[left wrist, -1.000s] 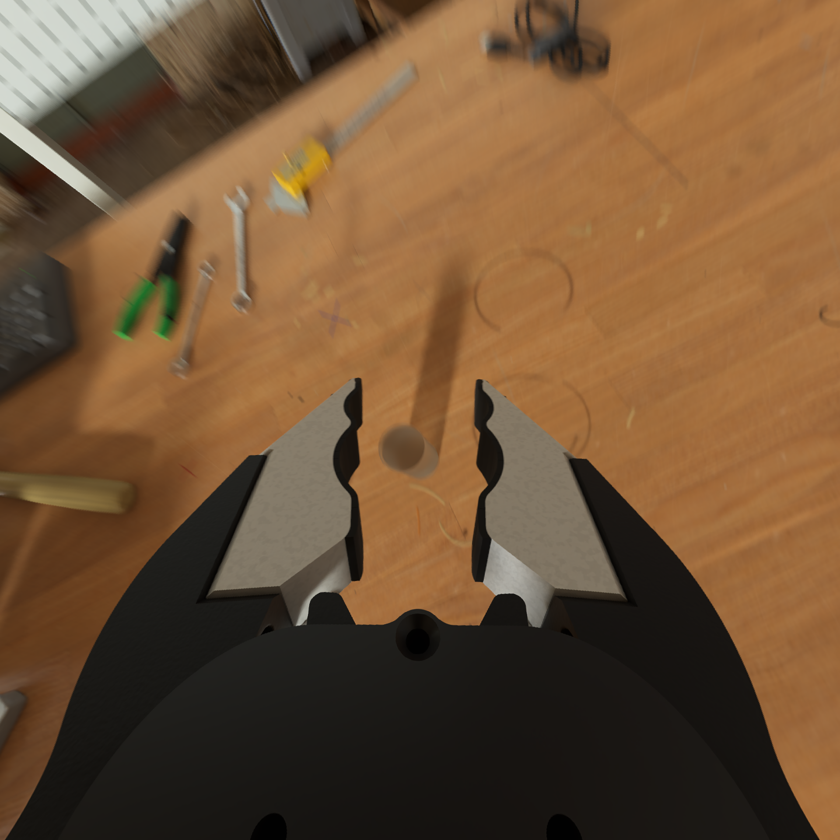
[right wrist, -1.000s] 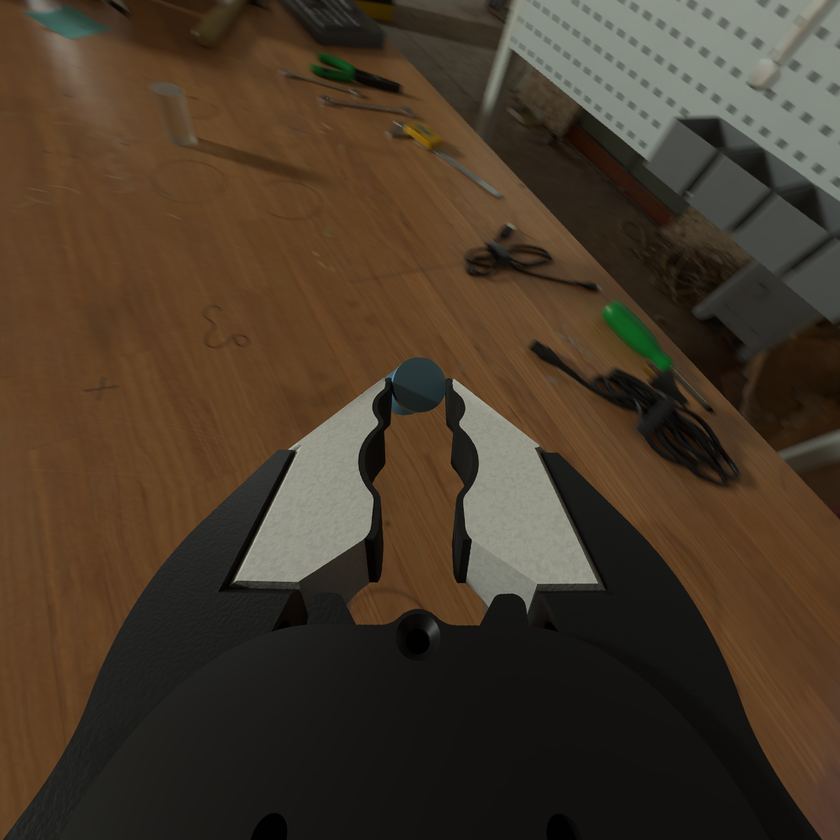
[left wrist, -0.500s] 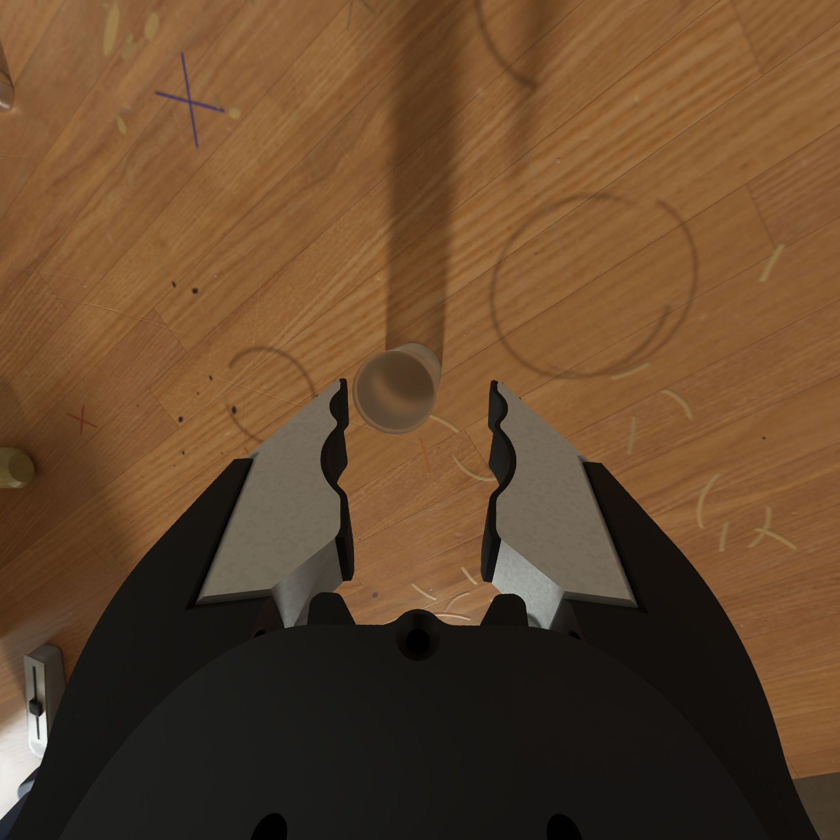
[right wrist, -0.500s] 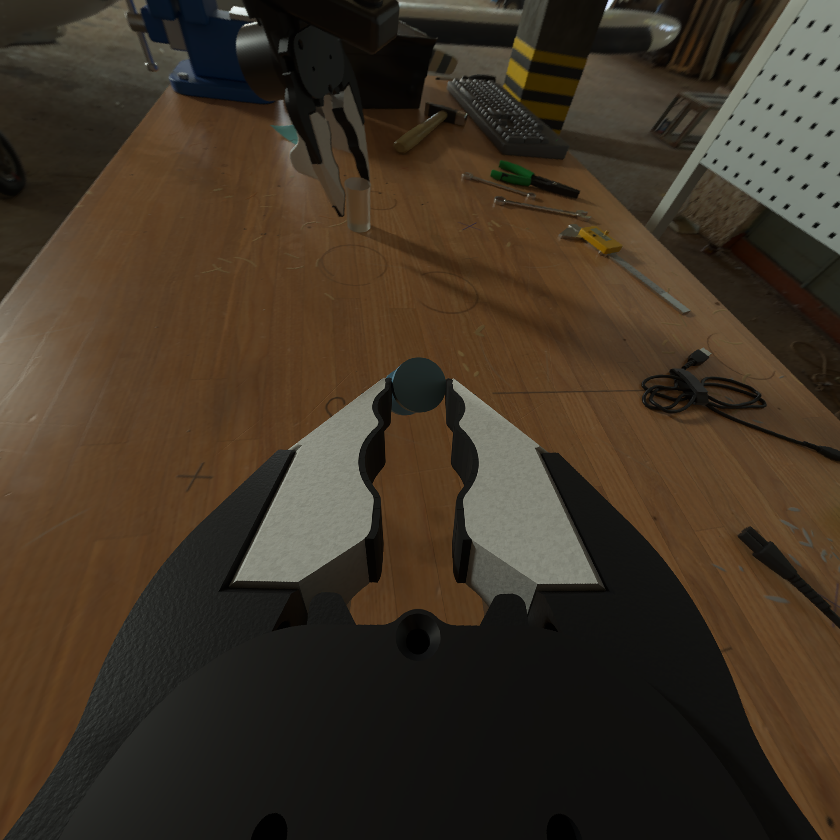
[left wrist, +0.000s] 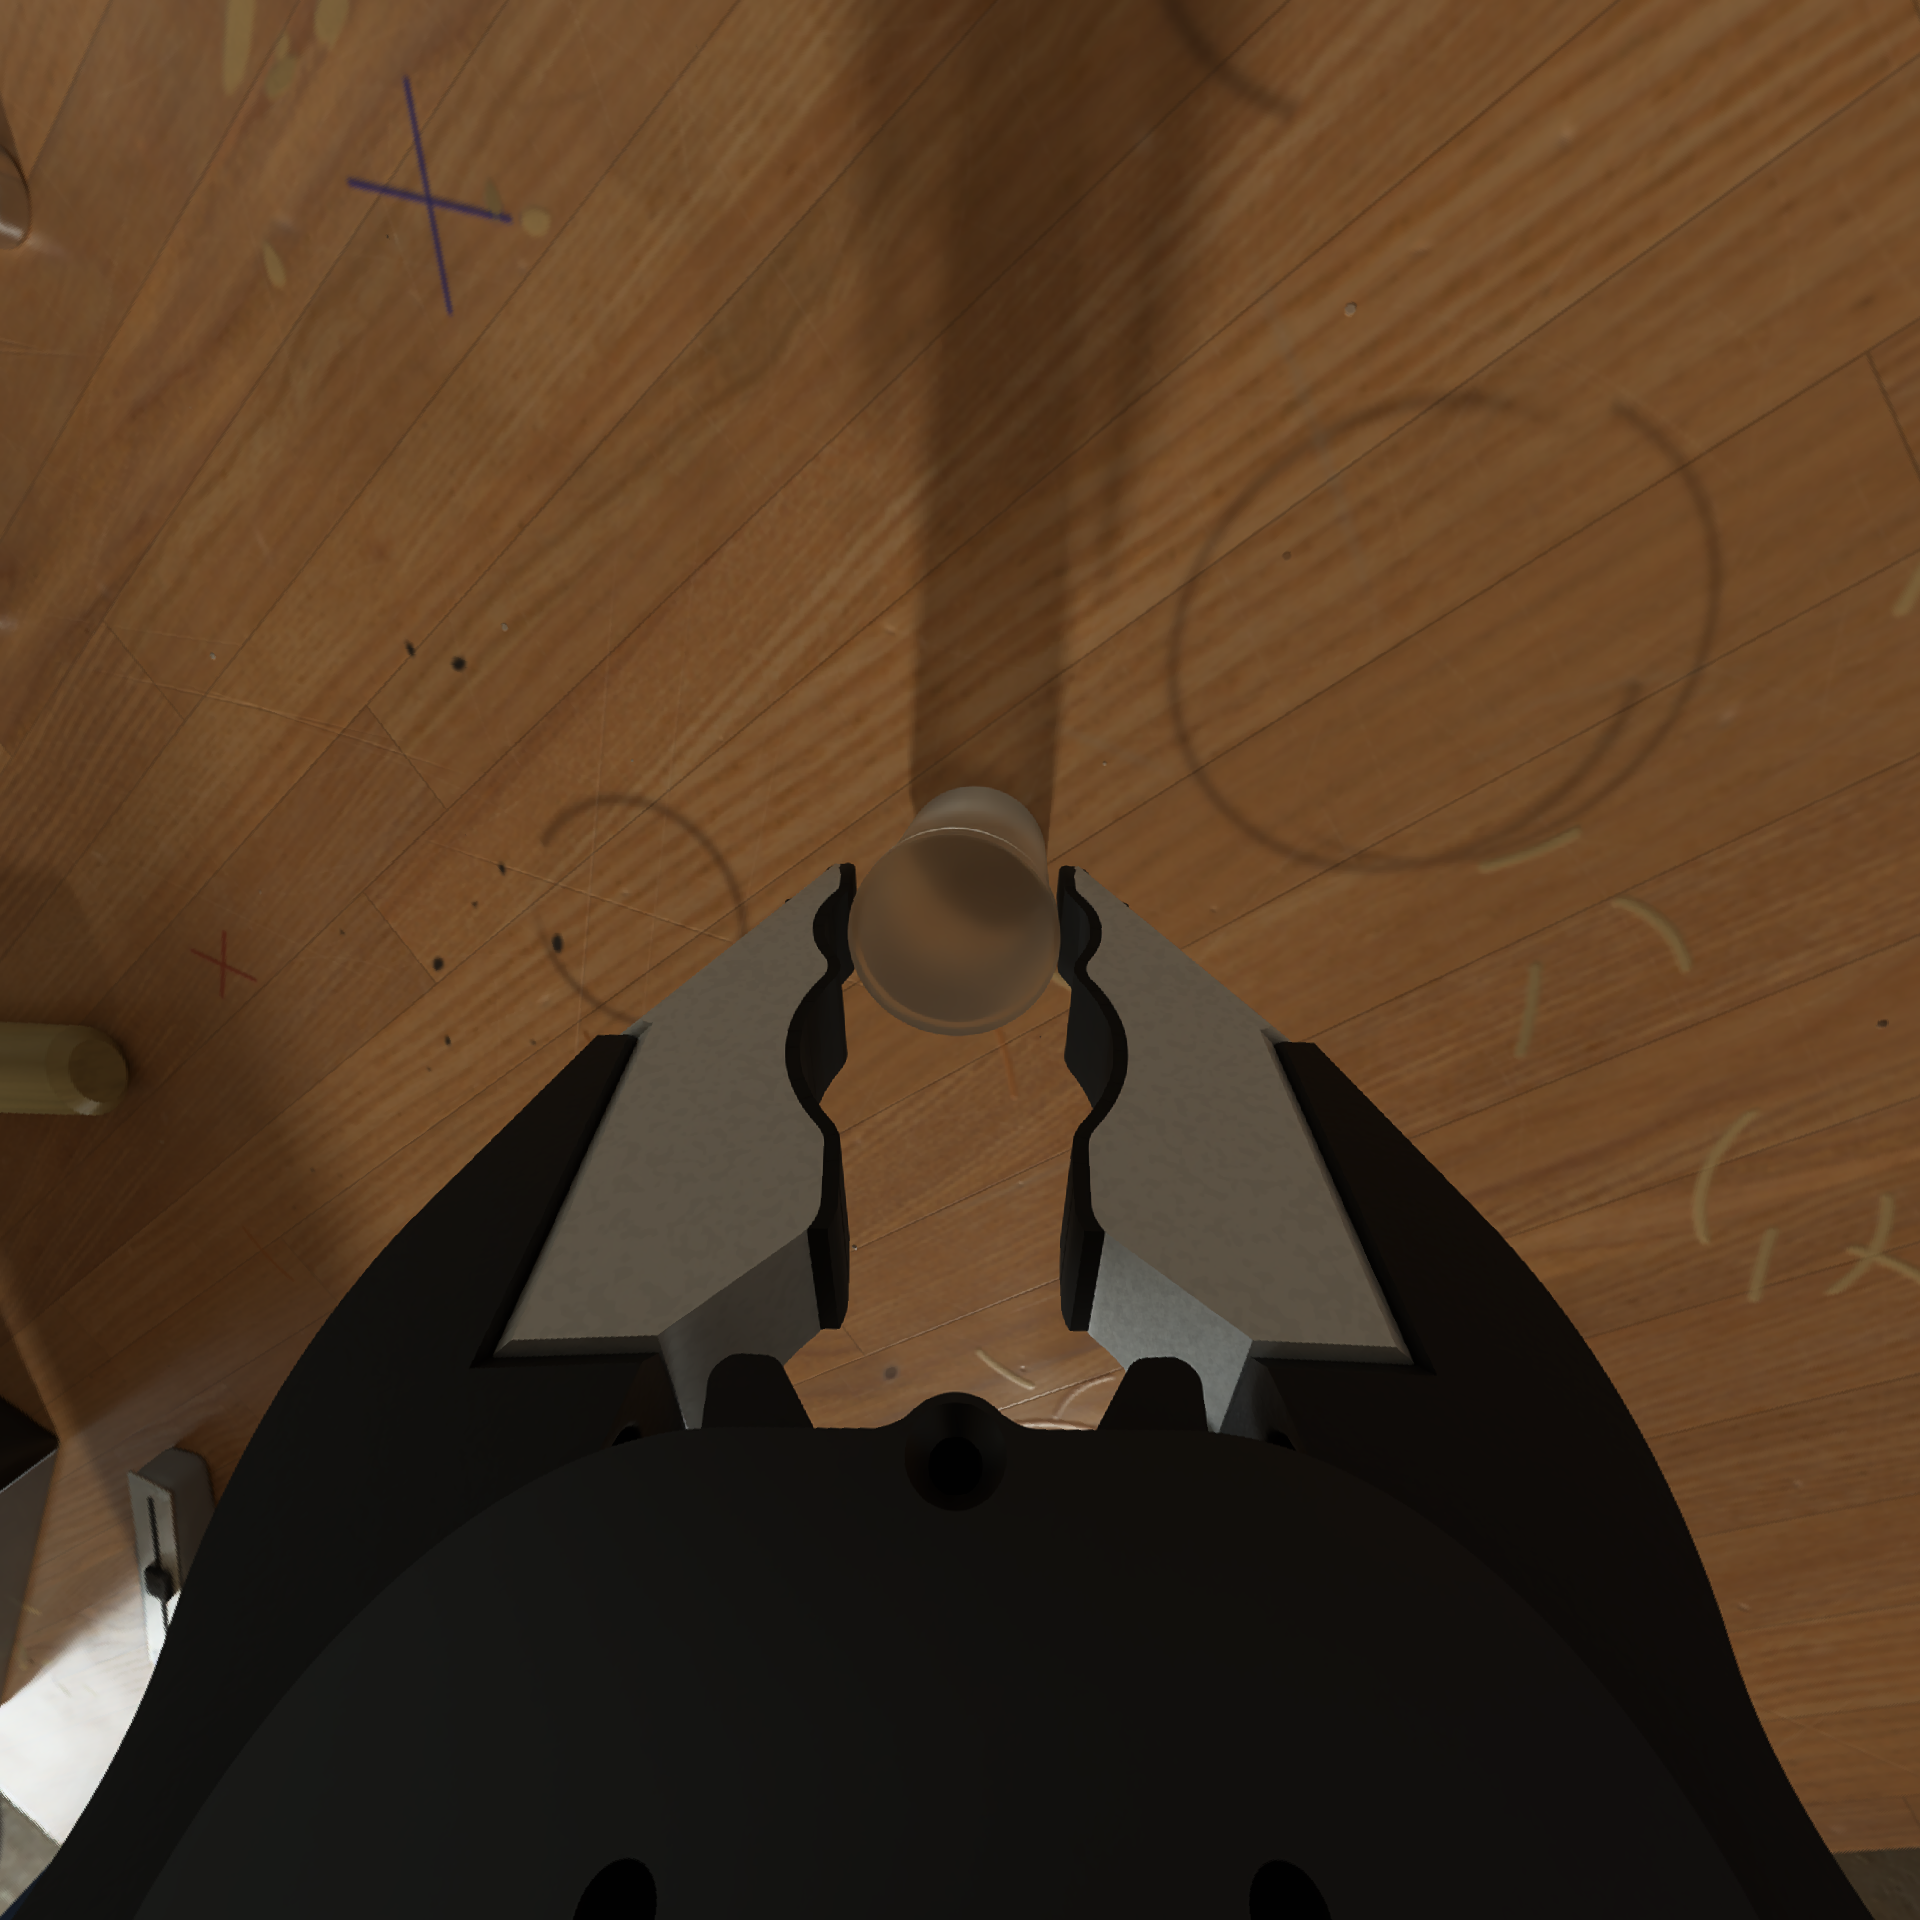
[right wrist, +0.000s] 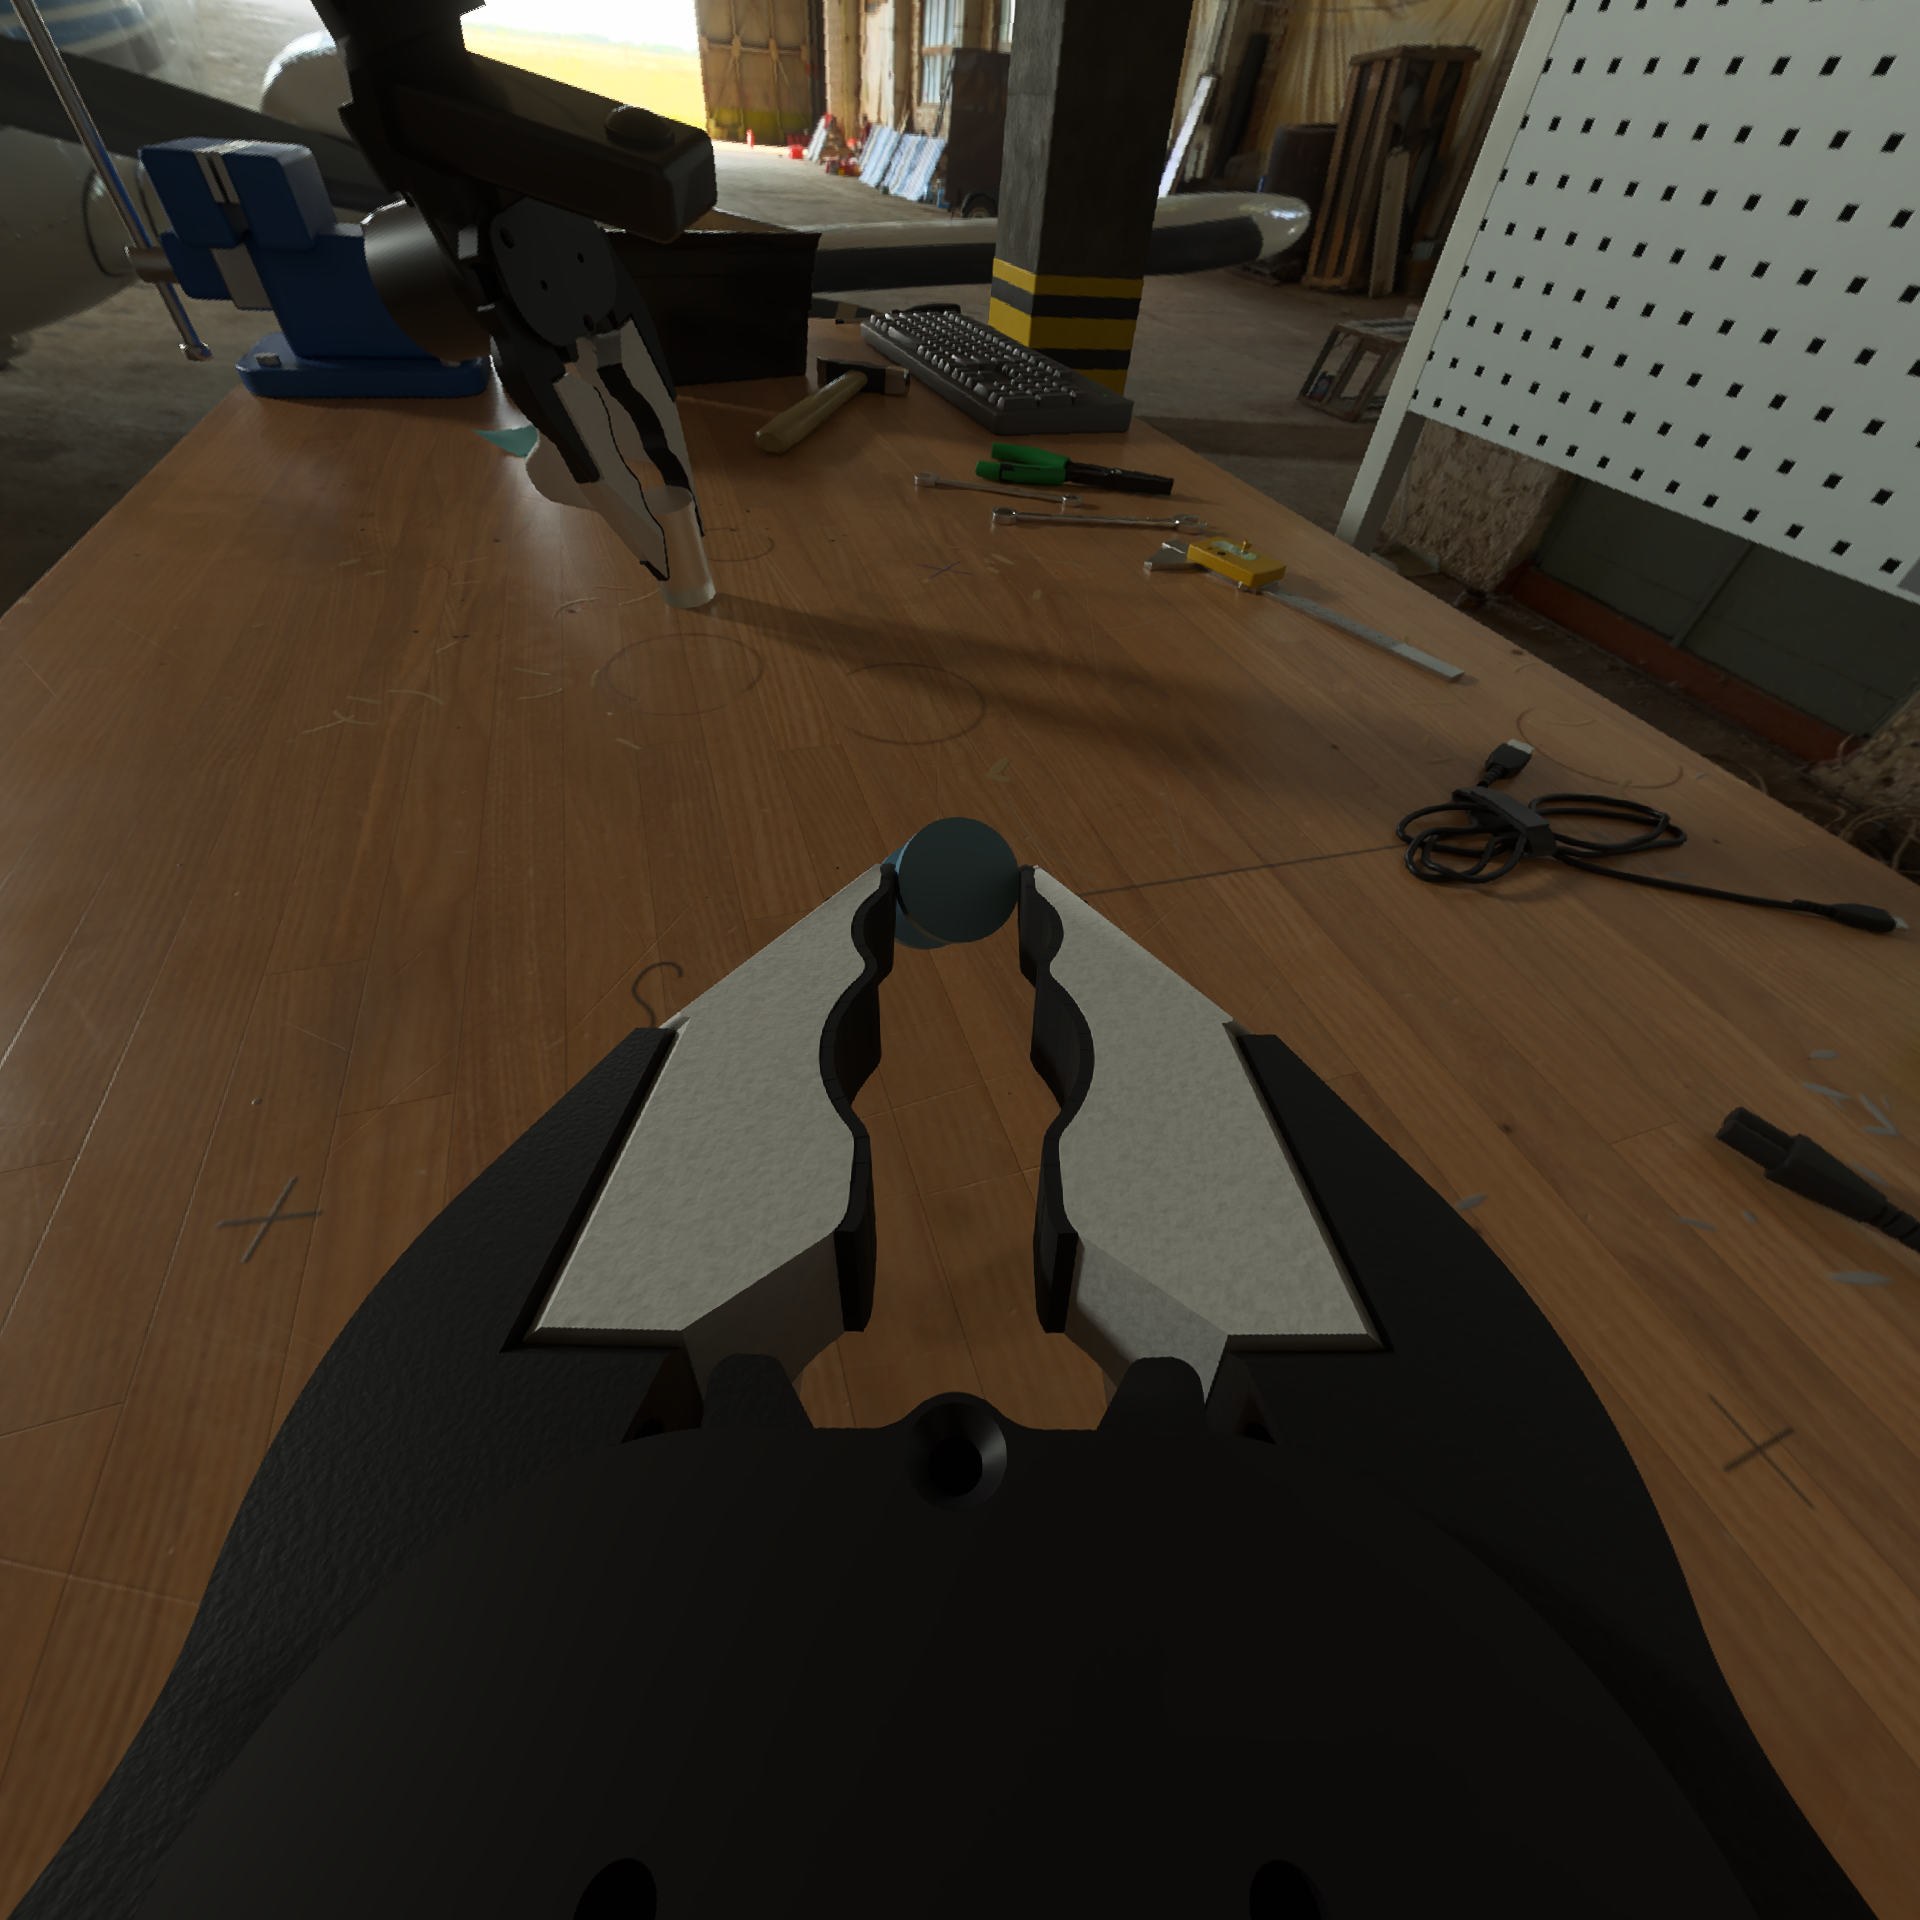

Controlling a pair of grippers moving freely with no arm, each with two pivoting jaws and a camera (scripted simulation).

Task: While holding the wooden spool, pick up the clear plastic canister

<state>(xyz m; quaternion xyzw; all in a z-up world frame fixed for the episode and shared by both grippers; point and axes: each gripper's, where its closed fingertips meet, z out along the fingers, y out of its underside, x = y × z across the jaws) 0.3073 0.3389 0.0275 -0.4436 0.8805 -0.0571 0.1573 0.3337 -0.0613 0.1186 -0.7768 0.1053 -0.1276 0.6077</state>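
Observation:
The clear plastic canister (left wrist: 951,935) stands upright on the wooden bench (left wrist: 1351,1039), seen from above in the left wrist view. My left gripper (left wrist: 954,904) has its fingertips pressed on both sides of the canister's top. The right wrist view shows the same farther off: the left gripper (right wrist: 673,535) angled down over the canister (right wrist: 691,577), whose base is on the bench. My right gripper (right wrist: 956,878) is shut on the spool (right wrist: 956,899), which looks blue-grey and round, and holds it above the bench.
A blue vise (right wrist: 301,281), a hammer (right wrist: 821,405) and a keyboard (right wrist: 997,369) lie at the far end. Green pliers (right wrist: 1070,473), wrenches (right wrist: 1091,517), a yellow caliper (right wrist: 1236,561) and a coiled black cable (right wrist: 1538,836) lie along the right side. A pegboard (right wrist: 1683,260) stands right.
My left gripper came down over the canister, centred on it and closed its fingers onto it. My right gripper swung left to face the far end, with the spool still in its grip.

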